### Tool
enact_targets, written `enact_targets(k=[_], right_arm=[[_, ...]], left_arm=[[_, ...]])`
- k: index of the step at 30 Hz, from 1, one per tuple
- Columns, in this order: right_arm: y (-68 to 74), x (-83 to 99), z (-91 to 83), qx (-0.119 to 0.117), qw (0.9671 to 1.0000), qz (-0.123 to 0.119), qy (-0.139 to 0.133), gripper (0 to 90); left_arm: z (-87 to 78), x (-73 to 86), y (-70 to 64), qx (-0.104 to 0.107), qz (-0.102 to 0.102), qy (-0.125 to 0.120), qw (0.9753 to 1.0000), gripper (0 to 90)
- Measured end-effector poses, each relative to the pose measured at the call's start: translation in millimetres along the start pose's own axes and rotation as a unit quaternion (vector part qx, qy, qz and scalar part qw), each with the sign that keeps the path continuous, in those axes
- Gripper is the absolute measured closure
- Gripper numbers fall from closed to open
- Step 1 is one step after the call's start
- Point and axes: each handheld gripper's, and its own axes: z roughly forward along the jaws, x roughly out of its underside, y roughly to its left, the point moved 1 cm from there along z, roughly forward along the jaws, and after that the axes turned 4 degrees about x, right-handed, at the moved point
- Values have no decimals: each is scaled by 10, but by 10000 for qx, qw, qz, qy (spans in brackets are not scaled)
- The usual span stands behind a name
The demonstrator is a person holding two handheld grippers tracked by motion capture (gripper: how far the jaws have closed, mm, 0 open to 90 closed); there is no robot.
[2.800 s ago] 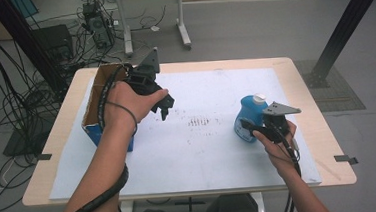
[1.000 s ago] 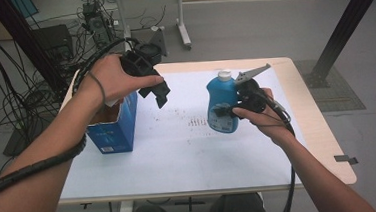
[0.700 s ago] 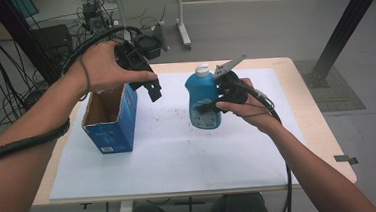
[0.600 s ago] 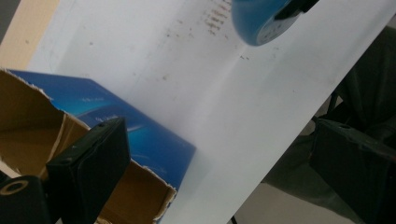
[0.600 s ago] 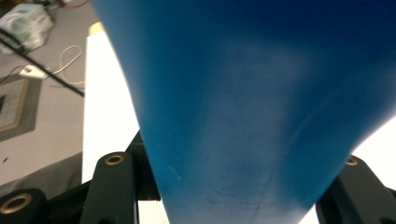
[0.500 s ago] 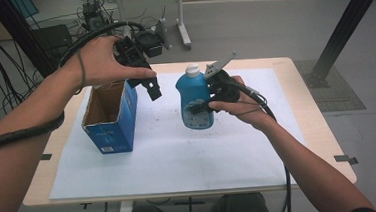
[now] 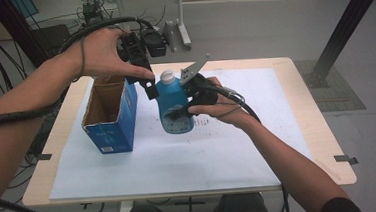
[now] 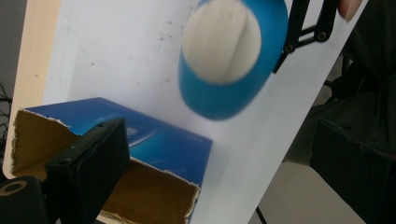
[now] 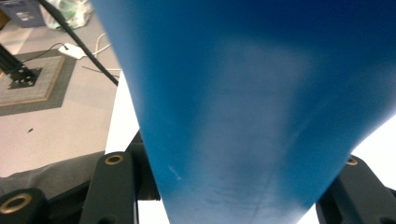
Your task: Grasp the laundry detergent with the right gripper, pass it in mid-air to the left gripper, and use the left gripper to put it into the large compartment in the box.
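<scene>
You held the blue bottle (image 7: 175, 107) in your right gripper (image 7: 188, 106), with the jaws closed on its body from both sides, as the right gripper view showed. The bottle was upright, lifted a little above the white sheet (image 7: 179, 156) on the counter (image 7: 307, 122), just beside the open blue carton (image 7: 110, 116). Its white cap (image 7: 167, 77) was on top.

Your left gripper (image 7: 149, 86) was above the near edge of the carton and very near the bottle's shoulder, with its jaws wide apart and holding nothing. In the left gripper view the cap (image 8: 221, 43) looked blurred, and the carton mouth (image 8: 107, 186) was open below it.

I think you were bringing the bottle to the carton, to put it inside. Some things could go wrong from there:

- The bottle was smooth and rounded, and the jaws gripped it low. If you tilted it fast, it could turn or slip between the jaws.
- The carton was light, with a torn rim. If the bottle's base hit the rim, the carton could tip over or slide away on the sheet.
- The left gripper was close to the cap. It could knock the bottle if both hands moved together.
- Whether the cap was tight, I could not tell; a loose cap could leak.
</scene>
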Motion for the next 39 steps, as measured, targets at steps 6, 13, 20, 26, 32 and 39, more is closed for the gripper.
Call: enact_targets(k=[6,13,20,26,32,39], right_arm=[[64,-75,146,-171,9996,-180,-129,440],[148,-116,225,-290,9988,-253,-288,440],[220,-161,215,-355,9977,-389,-421,439],[255,-173,165,-410,9969,-487,-454,439],[257,-177,122,-331,9968,-532,-493,439],[267,-176,106,-363,9968,-524,-492,439]], left_arm=[[-8,33,-40,43,136,39,9999,54],[13,34,-110,75,227,155,9996,54],[71,-7,-142,195,287,278,9990,53],[150,-39,-176,281,362,338,9984,54],[158,-73,-183,340,398,276,9982,53],[197,-75,-188,381,422,278,9980,52]])
